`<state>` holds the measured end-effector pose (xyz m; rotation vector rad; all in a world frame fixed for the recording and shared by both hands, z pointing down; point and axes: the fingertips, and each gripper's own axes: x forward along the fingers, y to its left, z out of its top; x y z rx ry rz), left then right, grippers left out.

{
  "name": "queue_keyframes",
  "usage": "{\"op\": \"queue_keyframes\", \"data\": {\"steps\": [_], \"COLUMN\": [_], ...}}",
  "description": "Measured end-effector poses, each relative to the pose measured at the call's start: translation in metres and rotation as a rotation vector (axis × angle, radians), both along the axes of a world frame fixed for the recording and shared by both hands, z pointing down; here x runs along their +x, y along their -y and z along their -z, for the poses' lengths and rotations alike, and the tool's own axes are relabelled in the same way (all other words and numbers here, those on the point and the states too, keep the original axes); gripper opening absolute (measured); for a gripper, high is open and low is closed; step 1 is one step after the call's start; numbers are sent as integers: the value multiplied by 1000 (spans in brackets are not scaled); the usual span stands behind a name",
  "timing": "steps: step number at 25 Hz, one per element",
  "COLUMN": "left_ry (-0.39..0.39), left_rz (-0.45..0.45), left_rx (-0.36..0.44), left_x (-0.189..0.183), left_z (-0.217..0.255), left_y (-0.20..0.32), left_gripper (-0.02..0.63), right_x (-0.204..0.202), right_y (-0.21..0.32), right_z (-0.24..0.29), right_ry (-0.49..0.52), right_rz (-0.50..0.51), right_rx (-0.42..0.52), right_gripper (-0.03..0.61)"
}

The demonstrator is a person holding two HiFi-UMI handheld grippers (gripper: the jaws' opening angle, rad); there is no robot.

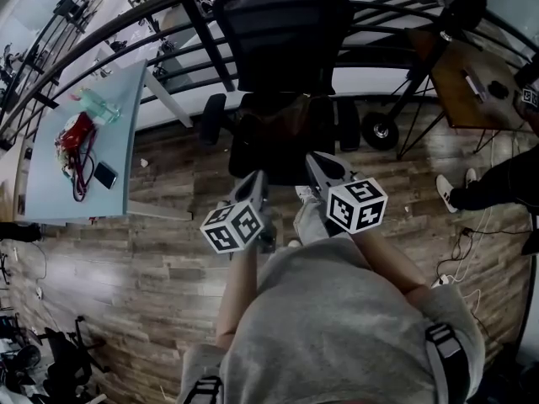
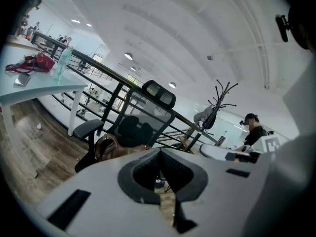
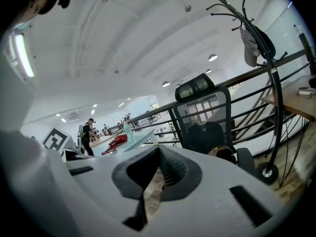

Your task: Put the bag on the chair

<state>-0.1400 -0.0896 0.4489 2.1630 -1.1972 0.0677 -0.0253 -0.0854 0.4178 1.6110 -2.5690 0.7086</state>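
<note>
Brown bag is seen on the seat of the chair, just ahead of the left gripper and right gripper, both closed on nothing. It is judged soft, slouchy and fairly light, and best taken by its top edge. The bag is hemmed by armrests with a railing behind, and open floor is left on the near side.

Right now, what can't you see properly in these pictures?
- Bag on the chair: left gripper view, lower part behind the left gripper's body; head view, too dark to make out.
- Red thing on the table: head view, too small to name.
- Person at right: head view, cut by the edge, only legs show.
</note>
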Motion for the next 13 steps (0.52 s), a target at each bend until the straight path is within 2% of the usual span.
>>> {"op": "queue_keyframes", "data": {"steps": [13], "left_ry": [-11], "left_rz": [6], "left_rx": [-1], "left_x": [-3], "left_z": [3], "left_y": [4], "left_gripper": [2], "right_x": [-5], "right_y": [4], "right_z": [2], "right_ry": [3], "right_rz": [11], "right_rx": [-1], "right_gripper": [3]}}
